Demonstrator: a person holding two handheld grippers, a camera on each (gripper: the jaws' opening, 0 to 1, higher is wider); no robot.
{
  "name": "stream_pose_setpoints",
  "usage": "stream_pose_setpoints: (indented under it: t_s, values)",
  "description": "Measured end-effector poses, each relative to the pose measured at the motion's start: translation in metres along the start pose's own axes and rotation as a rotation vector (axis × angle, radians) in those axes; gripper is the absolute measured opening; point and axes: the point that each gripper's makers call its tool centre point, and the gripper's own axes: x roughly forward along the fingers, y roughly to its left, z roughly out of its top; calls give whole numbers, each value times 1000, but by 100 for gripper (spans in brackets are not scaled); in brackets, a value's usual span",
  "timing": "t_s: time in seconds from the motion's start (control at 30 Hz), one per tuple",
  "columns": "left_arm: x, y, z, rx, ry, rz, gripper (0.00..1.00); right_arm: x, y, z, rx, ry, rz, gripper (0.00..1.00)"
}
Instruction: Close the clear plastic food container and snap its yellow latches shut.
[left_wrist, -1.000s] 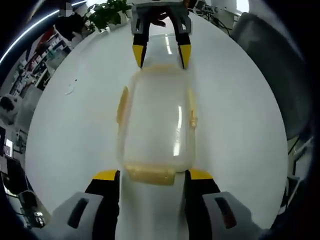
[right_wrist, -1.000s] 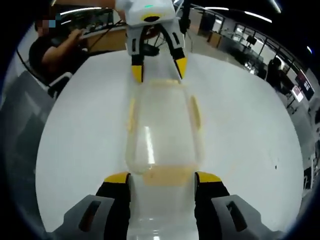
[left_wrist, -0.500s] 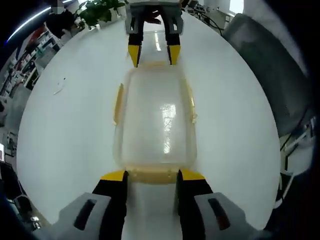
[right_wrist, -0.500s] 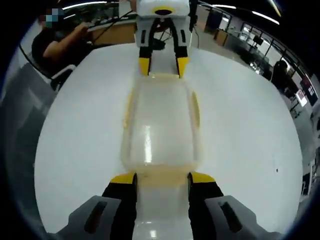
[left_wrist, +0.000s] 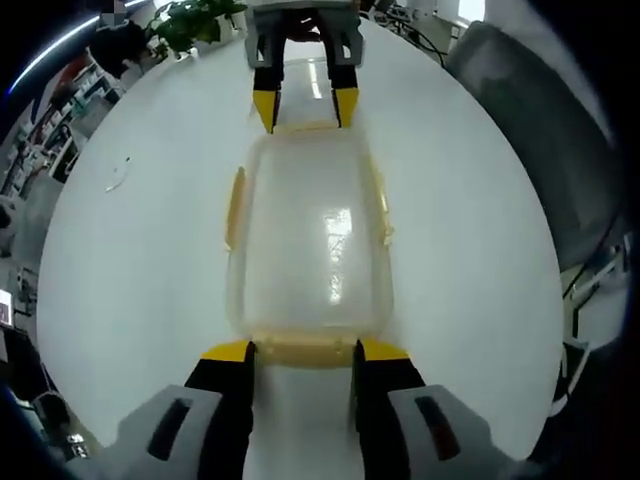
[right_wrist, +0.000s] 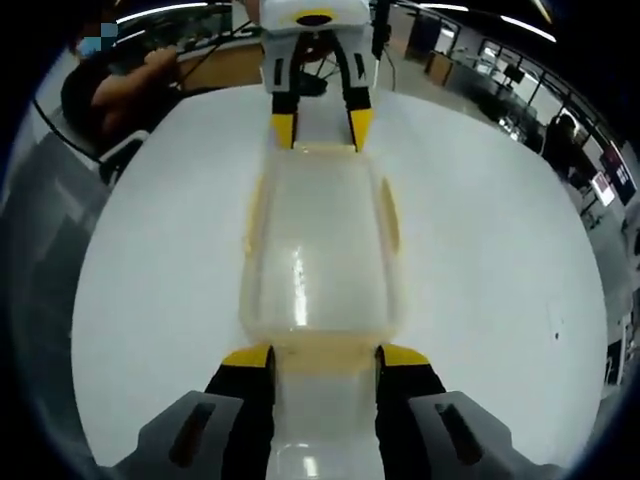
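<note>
clear container (left_wrist: 305, 235) lies on round white table (left_wrist: 470, 240).

We are holding the left gripper (left_wrist: 300, 350) low and level, its two yellow-tipped jaws standing apart and parallel, pointing straight at the right gripper (left_wrist: 303, 108) opposite. We are holding the right gripper (right_wrist: 324, 356) the same way, jaws parted and parallel, aimed back at the left gripper (right_wrist: 319, 128). The two grippers are facing each other head-on, well apart, each one's jaws spread to roughly the same width. In each view the far gripper's jaws are hanging down and forward, tips angled slightly inward toward each other.
</note>
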Motion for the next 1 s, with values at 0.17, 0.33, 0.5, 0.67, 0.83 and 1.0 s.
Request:
stream_pose_setpoints:
  t_s: [0.17, 0.33, 0.5, 0.67, 0.83, 1.0]
  values:
    - [-1, 0, 1, -2, 10, 19, 37, -2, 1, -1, -1, -5, -8, 37]
    - [-4, -4, 3, -1, 29, 30, 37, -3, 3, -2, -28, 4, -7, 37]
    - [-11, -3, 8, -9, 32, 34, 37, -10, 2, -2, -30, -9, -8, 37]
    - [-19, -5, 11, -19, 30, 37, 37, -20, 3, 3, -34, -30, -4, 37]
    - [-29, -5, 20, -29, 19, 50, 37, -31, 1, 4, -49, -37, -11, 37]
    - [-37, -2, 30, -27, 8, 66, 37, -44, -2, 3, -69, -41, -20, 37]
